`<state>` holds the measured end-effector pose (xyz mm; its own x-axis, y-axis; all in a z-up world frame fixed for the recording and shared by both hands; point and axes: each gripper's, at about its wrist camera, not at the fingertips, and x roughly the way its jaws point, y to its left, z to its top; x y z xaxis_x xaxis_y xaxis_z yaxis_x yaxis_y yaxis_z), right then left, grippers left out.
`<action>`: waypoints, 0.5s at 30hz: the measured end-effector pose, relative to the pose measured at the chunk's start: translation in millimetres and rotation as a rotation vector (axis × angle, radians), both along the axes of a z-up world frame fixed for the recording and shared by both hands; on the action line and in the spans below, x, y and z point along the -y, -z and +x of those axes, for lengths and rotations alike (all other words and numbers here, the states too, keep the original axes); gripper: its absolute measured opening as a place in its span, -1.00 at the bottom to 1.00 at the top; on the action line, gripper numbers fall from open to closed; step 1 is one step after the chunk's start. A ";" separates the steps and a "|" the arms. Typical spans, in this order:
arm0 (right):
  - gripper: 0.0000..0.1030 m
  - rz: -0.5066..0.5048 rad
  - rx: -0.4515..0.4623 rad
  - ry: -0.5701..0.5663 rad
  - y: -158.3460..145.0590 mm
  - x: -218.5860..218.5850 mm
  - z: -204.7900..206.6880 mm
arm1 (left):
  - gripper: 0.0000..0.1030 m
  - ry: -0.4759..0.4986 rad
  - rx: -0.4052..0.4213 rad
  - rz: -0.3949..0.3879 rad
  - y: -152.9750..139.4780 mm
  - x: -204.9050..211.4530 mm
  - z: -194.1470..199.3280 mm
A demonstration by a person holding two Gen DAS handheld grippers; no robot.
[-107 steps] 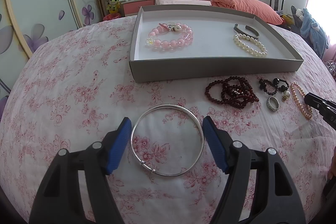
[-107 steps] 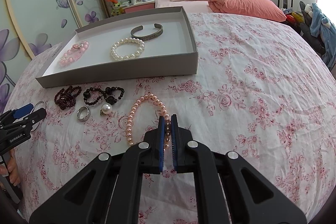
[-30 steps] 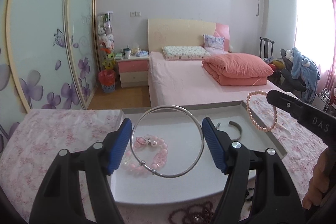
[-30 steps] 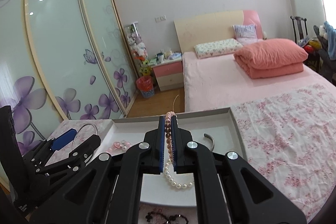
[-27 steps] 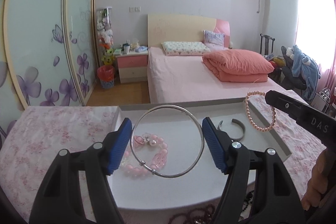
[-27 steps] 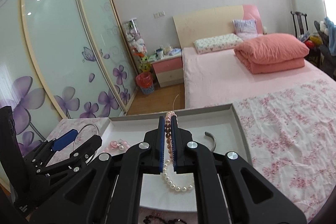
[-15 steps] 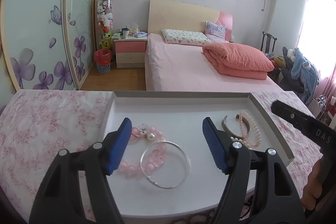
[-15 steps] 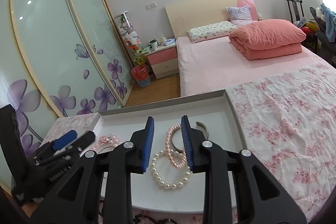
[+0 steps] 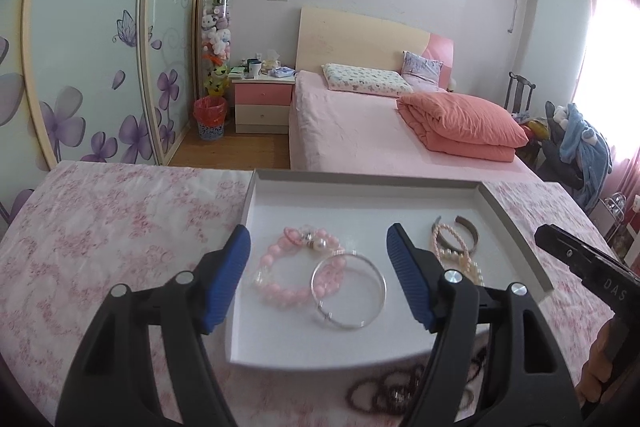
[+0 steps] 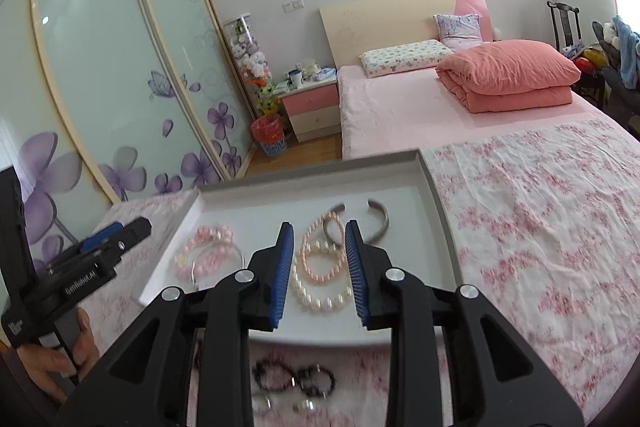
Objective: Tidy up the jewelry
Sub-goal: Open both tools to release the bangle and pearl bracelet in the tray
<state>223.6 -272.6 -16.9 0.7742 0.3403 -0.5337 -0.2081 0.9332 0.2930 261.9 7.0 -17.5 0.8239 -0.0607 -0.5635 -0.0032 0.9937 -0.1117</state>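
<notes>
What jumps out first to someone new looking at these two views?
The shallow grey tray on the floral tablecloth, holding a silver bangle that overlaps a pink bead bracelet on its left side. On its right side, pearl strands lie piled against a metal cuff. Both the left gripper and the right gripper hang open and empty over the tray.

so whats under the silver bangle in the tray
The silver bangle lies partly on the pink bead bracelet, on the tray floor. Those beads show through its ring; nothing else is visible beneath.
</notes>
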 end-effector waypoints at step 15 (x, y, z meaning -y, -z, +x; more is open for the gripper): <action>-0.45 -0.135 -0.235 -0.132 62.9 -14.5 -57.6 | 0.41 0.018 -0.127 0.040 38.8 -12.1 -59.3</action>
<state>166.0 -258.2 -79.8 0.5783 0.3430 -0.7402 -0.2712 0.9365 0.2221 202.7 19.1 -56.3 0.7449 -0.0497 -0.6653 0.0028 0.9974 -0.0713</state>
